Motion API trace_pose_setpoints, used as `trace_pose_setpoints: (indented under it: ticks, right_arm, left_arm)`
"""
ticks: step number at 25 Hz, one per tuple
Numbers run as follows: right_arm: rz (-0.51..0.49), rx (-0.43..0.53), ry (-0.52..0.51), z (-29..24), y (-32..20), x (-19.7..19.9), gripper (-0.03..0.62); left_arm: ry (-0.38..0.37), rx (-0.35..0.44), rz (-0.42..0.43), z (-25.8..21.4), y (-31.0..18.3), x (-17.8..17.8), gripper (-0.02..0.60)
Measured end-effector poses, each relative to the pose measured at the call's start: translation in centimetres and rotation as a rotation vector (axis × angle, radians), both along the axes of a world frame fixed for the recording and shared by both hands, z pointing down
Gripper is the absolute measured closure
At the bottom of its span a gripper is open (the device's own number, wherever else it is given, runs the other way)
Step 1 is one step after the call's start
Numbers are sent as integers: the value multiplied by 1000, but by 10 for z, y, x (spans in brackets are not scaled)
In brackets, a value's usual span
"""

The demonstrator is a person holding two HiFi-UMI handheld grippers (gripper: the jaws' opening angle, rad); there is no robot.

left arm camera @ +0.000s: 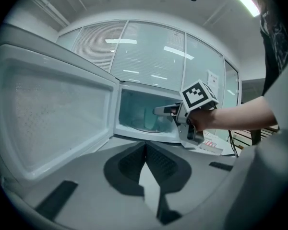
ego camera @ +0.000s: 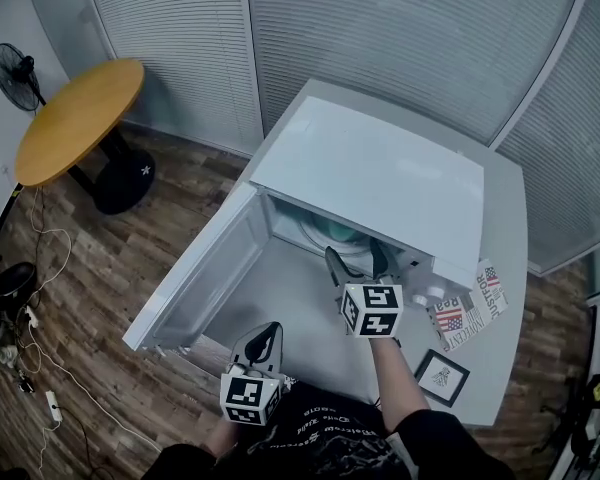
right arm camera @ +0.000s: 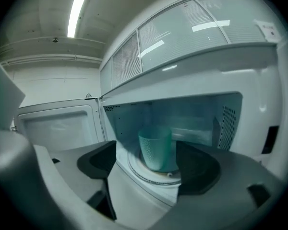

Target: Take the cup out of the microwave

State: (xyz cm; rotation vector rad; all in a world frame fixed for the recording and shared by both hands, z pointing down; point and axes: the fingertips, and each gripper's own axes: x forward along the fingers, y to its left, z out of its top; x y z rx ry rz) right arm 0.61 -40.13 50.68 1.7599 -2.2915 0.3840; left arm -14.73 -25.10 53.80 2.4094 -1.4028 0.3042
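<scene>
left hand-held gripper (ego camera: 268,334) closed | right hand-held gripper (ego camera: 356,260) open | cup (right arm camera: 156,148) ahead between jaws, inside microwave (ego camera: 380,168)

The white microwave (ego camera: 380,183) stands on the pale counter (ego camera: 506,218), its door (ego camera: 195,278) swung wide to the left. The right tongs (ego camera: 356,258) reach into the opening, jaws apart, near a teal cup (ego camera: 338,234). The left tongs (ego camera: 264,338) hang lower, beside the door. A magazine (ego camera: 470,308) lies at the microwave's right.

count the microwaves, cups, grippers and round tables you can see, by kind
microwave: 1
teal cup: 1
grippers: 2 (left gripper, right gripper)
round wooden table: 1
total: 5
</scene>
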Motion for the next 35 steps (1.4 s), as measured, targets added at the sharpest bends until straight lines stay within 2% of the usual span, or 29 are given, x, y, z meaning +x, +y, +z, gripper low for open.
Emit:
trace_pose_setpoints:
  ticks: [10, 17, 24, 35]
  right_arm:
    - [27, -41, 16, 24, -34, -1, 204]
    - [35, -60, 19, 37, -51, -5, 201]
    - [52, -56, 31, 42, -68, -1, 203]
    - [43, -68, 60, 52, -79, 2, 204]
  left_arm:
    - [8, 8, 4, -1, -11, 0, 574]
    - [-16, -25, 6, 8, -1, -8, 574]
    - [-40, -32, 71, 13, 8, 6, 574]
    - [-26, -63, 20, 18, 3, -6, 575]
